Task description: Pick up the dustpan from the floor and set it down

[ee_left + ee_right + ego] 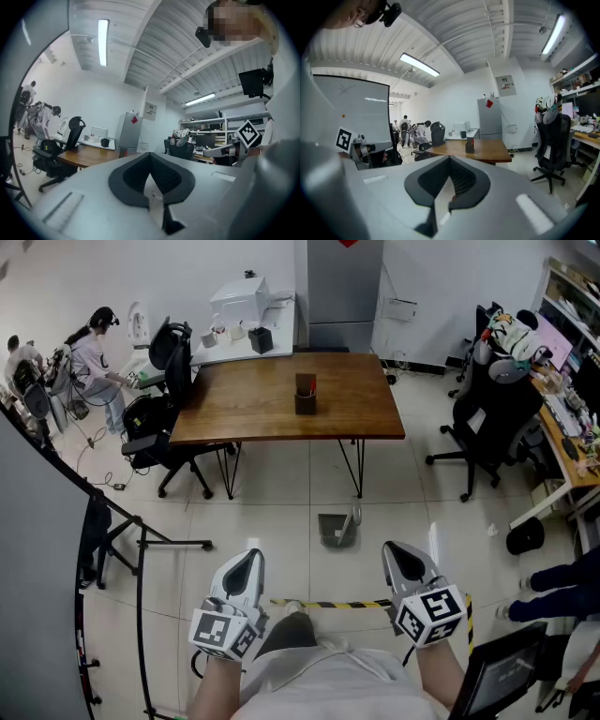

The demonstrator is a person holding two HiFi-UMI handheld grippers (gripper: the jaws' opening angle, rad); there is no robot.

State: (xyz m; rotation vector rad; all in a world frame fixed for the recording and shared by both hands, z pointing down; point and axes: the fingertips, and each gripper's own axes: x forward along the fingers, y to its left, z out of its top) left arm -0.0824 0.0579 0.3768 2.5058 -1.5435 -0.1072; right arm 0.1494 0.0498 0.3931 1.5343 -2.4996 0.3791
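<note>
A grey dustpan (pixel 336 529) lies on the tiled floor just in front of the wooden table (pixel 253 423), its handle pointing up at its right side. My left gripper (pixel 251 559) and right gripper (pixel 397 551) hover side by side nearer to me, well short of the dustpan, which sits between and beyond them. Both are shut with nothing in them. In the left gripper view the left gripper (pixel 151 157) shows its pads meeting; the right gripper (pixel 450 161) looks the same in its own view. Neither gripper view shows the dustpan.
A small dark box (pixel 305 396) stands on the table. Black office chairs stand at the left (pixel 173 423) and right (pixel 487 418). A black stand (pixel 141 540) reaches out from the left. Striped tape (pixel 328 604) crosses the floor. A person's legs (pixel 562 582) are at right.
</note>
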